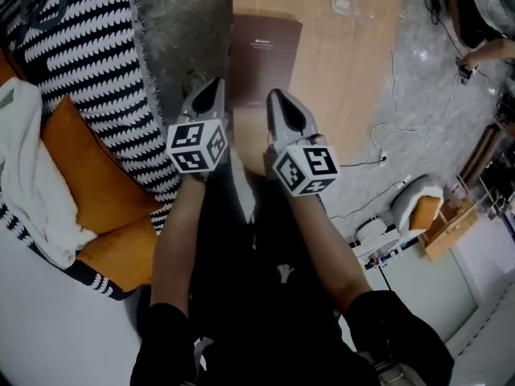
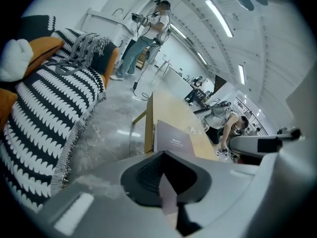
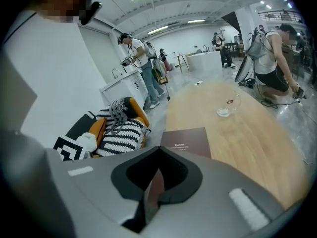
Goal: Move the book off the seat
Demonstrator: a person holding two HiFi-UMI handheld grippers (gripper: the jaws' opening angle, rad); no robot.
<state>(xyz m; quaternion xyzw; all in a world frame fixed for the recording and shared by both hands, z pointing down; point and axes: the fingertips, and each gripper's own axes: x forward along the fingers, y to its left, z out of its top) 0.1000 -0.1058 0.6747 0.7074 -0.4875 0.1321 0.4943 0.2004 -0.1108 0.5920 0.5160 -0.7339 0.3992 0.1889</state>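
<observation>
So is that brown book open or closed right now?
Closed. The book lies on the wooden table with its brown printed cover facing up, and no pages show.

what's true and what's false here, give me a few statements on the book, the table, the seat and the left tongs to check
1. The book lies flat on the wooden table. True.
2. A glass stands on the book. False: it stands on the bare table farther off, apart from the book.
3. The striped blanket drapes over the orange seat beside the table. True.
4. The left gripper has its tongs wide apart. False: they are together.
</observation>
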